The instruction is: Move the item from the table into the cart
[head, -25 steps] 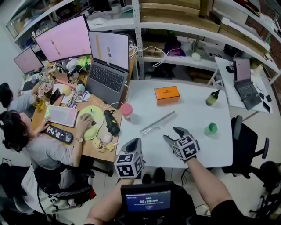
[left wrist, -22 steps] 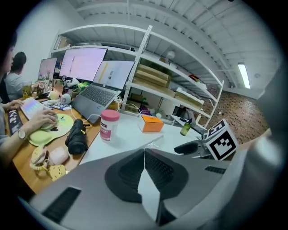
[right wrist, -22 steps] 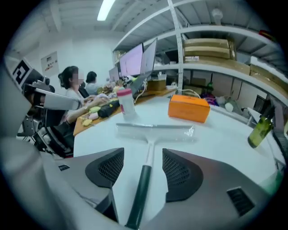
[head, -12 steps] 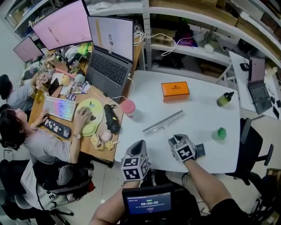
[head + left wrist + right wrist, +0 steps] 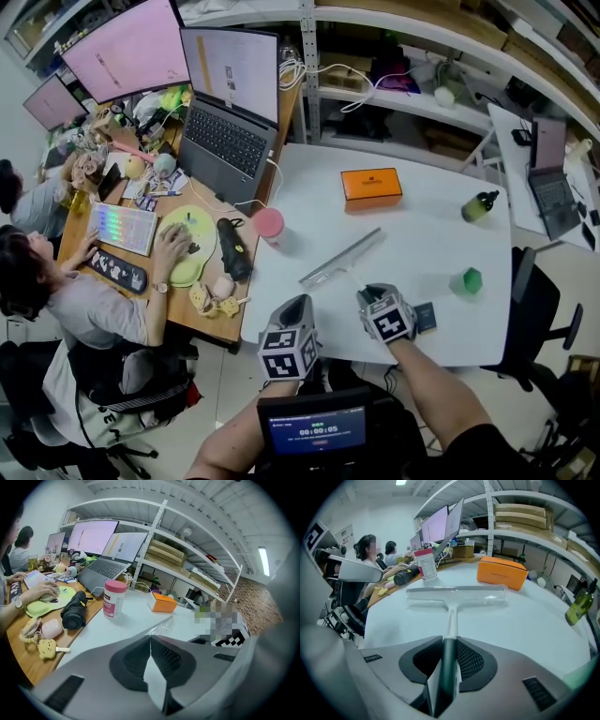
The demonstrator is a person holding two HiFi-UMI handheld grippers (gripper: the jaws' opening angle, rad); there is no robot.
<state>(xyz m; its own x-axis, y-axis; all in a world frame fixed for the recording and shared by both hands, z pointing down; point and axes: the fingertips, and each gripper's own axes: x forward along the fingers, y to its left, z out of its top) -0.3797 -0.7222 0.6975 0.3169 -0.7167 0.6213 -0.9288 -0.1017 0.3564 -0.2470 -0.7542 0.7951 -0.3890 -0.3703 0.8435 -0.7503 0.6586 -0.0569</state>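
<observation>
Pinches the dark handle of the squeegee (image 5: 451, 597) between the fingers (image 5: 474, 660) of the right gripper (image 5: 449, 641), gripping at the near end so the clear blade lies out ahead, flat on the white table (image 5: 422, 234); looks like a hold chosen for lifting the whole tool by its handle. Holds the left gripper (image 5: 150, 641) just beside it at the table's near edge, fingers (image 5: 166, 656) pressed together on nothing, apparently parked out of the way. Leaves the squeegee resting on the table, between the pink-lidded bottle (image 5: 268, 225) and the small green thing (image 5: 471, 279); shows no cart in any view. Compared with 1 second ago: brings both grippers lower and closer to the table, and has the right fingers, then spread wide in the air, just closing onto the handle
</observation>
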